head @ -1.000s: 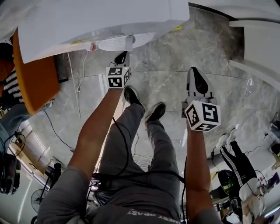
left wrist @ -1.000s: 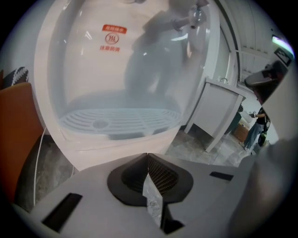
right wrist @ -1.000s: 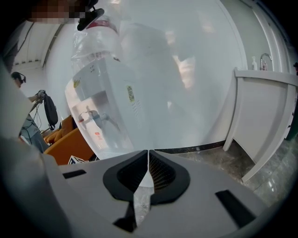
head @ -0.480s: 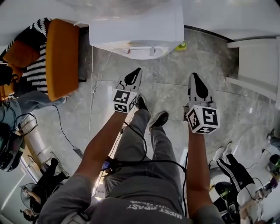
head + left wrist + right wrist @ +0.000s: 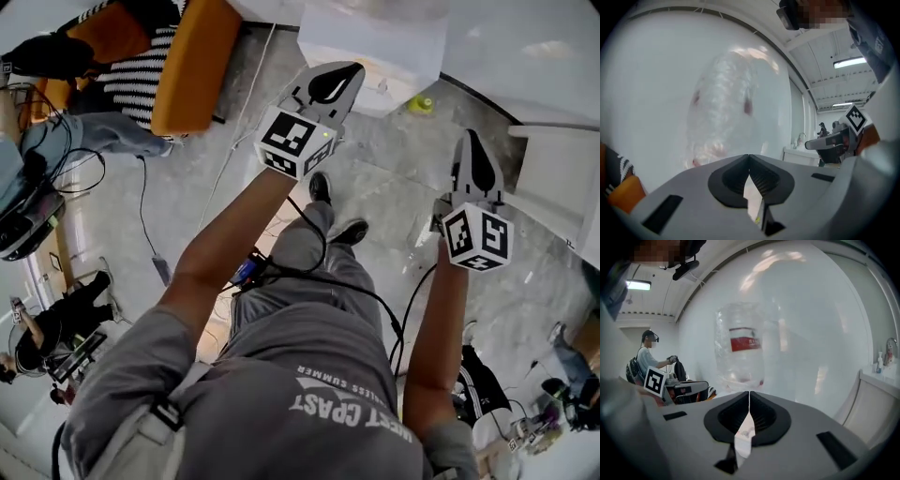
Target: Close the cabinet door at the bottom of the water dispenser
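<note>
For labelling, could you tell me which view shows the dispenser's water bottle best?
The right gripper view: the water bottle stands whole and centred, its red label clear. The left gripper view shows it blurred and washed out. The head view looks down on it, cut at the top edge.

Open floor (image 5: 398, 173) fronts the water dispenser (image 5: 389, 47); an orange chair (image 5: 192, 61) stands close beside it.
</note>
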